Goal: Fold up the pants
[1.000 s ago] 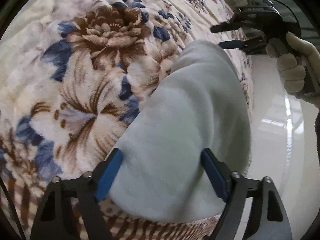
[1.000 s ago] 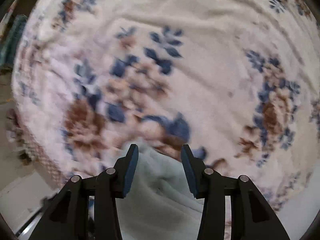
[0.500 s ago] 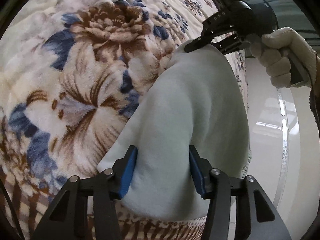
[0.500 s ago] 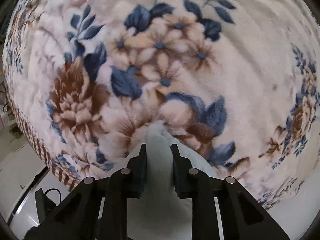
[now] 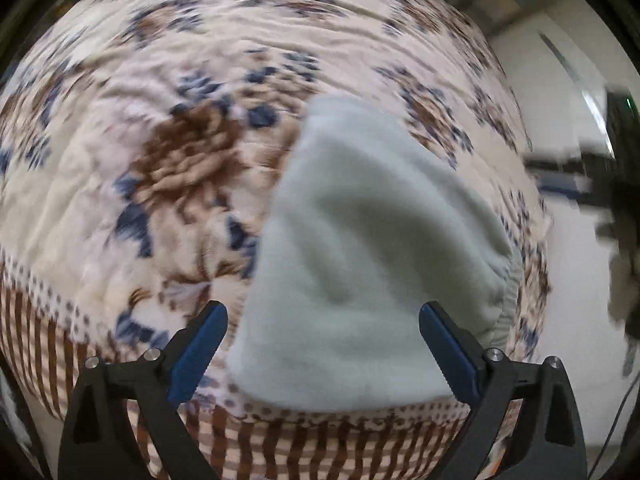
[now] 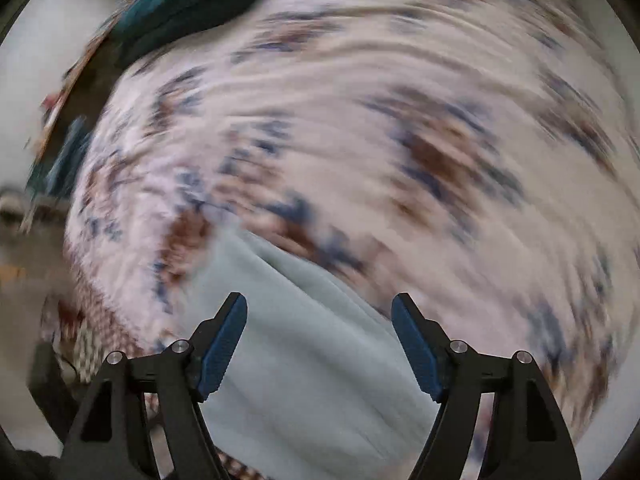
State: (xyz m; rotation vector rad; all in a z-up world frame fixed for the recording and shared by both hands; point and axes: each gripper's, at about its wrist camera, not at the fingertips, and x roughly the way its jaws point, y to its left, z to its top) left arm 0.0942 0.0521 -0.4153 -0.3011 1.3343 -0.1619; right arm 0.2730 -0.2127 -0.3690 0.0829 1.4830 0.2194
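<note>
Pale mint fleece, the folded pants (image 5: 360, 248), is seen in the left wrist view lying on the floral blanket (image 5: 120, 160) near the bed's striped edge. The left gripper (image 5: 320, 352), clamped on the fabric half a second ago, is now opening wide; the cloth lies below between the jaws but is not pressed. The blurred right gripper (image 5: 576, 188) is glimpsed at the far right. In the right wrist view, heavily blurred, the right gripper (image 6: 320, 344) is likewise opening, released from its earlier pinch, with the pants (image 6: 304, 340) lying beneath. A fold is judged just laid down.
</note>
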